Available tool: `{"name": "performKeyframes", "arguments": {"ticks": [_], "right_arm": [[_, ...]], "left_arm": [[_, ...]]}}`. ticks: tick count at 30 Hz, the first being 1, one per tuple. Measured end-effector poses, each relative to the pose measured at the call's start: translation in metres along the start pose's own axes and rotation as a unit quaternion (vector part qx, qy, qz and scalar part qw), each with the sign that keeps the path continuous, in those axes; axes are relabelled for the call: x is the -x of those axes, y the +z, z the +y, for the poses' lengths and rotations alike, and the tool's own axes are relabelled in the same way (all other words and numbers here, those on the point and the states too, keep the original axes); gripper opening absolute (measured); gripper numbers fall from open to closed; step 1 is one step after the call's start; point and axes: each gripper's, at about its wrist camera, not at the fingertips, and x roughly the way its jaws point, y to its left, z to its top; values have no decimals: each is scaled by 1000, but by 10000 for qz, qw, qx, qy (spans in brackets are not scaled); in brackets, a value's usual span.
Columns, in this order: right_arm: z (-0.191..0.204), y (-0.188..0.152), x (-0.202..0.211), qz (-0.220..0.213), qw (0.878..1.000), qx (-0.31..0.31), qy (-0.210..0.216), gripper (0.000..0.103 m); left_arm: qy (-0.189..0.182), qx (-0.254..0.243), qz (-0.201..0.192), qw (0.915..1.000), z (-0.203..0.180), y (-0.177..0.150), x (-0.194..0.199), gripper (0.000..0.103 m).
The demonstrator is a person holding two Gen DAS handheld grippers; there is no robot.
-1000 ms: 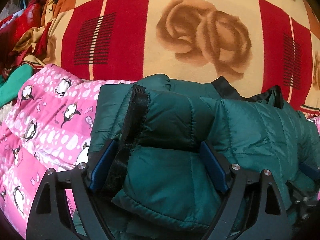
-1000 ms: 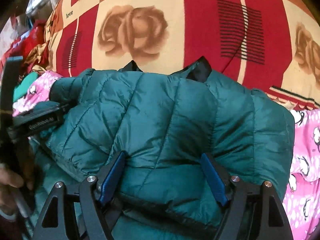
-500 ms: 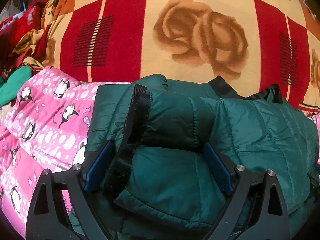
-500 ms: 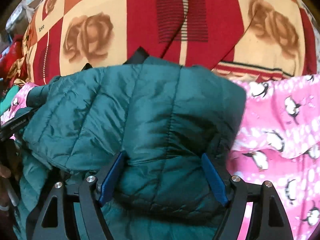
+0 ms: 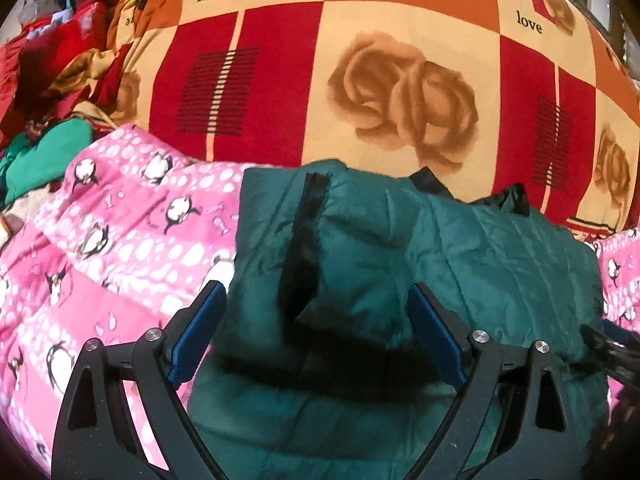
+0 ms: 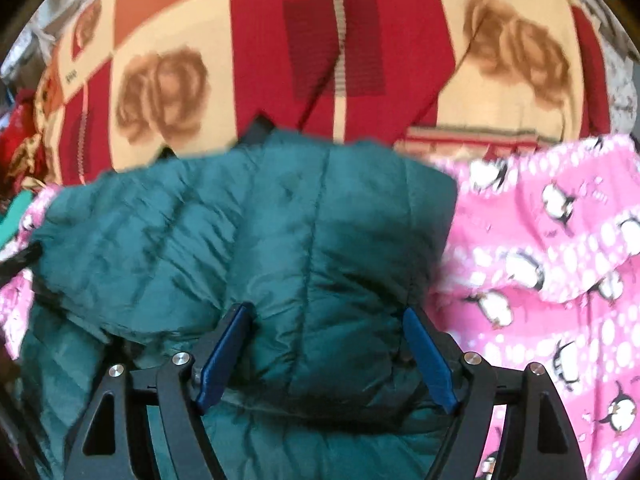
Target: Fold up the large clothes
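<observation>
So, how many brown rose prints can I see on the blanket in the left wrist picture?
4: one large rose at centre, one at the right edge, one top right, one partly hidden at left. Others may lie under the green jacket.

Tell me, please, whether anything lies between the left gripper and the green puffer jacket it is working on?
Nothing visible does. The left gripper hangs directly over the green puffer jacket, its fingers spread on either side of the folded edge, jaws having just opened. The pink penguin blanket lies beneath and beside the jacket, not over it.
</observation>
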Motion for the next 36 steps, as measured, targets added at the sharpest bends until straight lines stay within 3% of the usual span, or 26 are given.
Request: {"name": "performKeyframes", "arguments": {"ticks": [4,10,14,23,29,36], "right_arm": [[3,0,8,-78,9999,-28,-97,77],[-2,-15,51,-162,9998,-45,120,77],[-14,-39,79,-153,9993,-127,316,77],[-18,-101,122,-79,9996,139,211,77],[-18,-134,134,87,9994,202,279,77],[-15,-168,141,351,9981,405,301,77]], "left_arm": [[30,58,141,9999,11,-9,10,92],[153,-4,107,9998,31,-27,44,92],[228,-69,178,9996,50,-50,67,92],[133,-117,530,9984,78,-104,100,92],[150,-356,597,9975,78,-133,120,92],[24,-198,829,9964,94,-155,131,92]]}}
